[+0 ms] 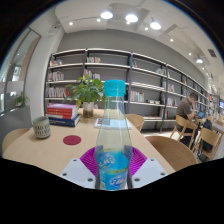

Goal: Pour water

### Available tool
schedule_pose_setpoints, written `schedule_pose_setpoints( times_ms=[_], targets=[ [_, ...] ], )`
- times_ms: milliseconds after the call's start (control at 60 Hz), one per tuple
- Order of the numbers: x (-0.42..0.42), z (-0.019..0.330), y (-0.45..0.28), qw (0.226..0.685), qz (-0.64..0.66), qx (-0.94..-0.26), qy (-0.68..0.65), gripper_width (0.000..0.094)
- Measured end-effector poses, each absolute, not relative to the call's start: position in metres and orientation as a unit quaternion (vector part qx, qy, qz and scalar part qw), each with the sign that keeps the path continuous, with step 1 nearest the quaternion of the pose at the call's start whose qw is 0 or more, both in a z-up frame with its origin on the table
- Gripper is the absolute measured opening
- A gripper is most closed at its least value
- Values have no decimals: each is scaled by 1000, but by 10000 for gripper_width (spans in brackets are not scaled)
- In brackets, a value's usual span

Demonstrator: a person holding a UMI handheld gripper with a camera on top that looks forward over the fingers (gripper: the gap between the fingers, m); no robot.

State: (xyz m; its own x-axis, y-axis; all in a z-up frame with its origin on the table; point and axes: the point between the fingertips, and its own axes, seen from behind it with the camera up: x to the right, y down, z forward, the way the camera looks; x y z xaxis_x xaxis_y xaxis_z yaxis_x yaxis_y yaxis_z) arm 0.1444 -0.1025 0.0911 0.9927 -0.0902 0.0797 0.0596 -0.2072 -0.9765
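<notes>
A clear plastic water bottle [113, 125] with a blue label stands upright between my fingers and rises well above them, its open neck at the top. My gripper [113, 162] is shut on it, with a magenta pad [90, 160] against each side of the label. Beyond the fingers to the left, a grey patterned cup [41, 127] stands on the wooden table [40, 152]. A round red coaster [72, 140] lies between the cup and the bottle. The bottle hides the table just ahead of it.
A stack of books [63, 113] and a potted plant [87, 92] stand at the table's far side. Wooden chairs [172, 150] are to the right, and a person [187, 108] sits farther off. Bookshelves [140, 80] line the back wall.
</notes>
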Motion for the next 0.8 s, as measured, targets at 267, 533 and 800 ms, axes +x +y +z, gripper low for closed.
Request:
schedule_pose_setpoints(
  times_ms=[267,533,800],
  targets=[
    [137,96,-82,605,-115,-788,-22,356],
    [79,138,2,550,-240,-779,-180,357],
    [-6,170,82,447,-420,-654,-443,355]
  ],
)
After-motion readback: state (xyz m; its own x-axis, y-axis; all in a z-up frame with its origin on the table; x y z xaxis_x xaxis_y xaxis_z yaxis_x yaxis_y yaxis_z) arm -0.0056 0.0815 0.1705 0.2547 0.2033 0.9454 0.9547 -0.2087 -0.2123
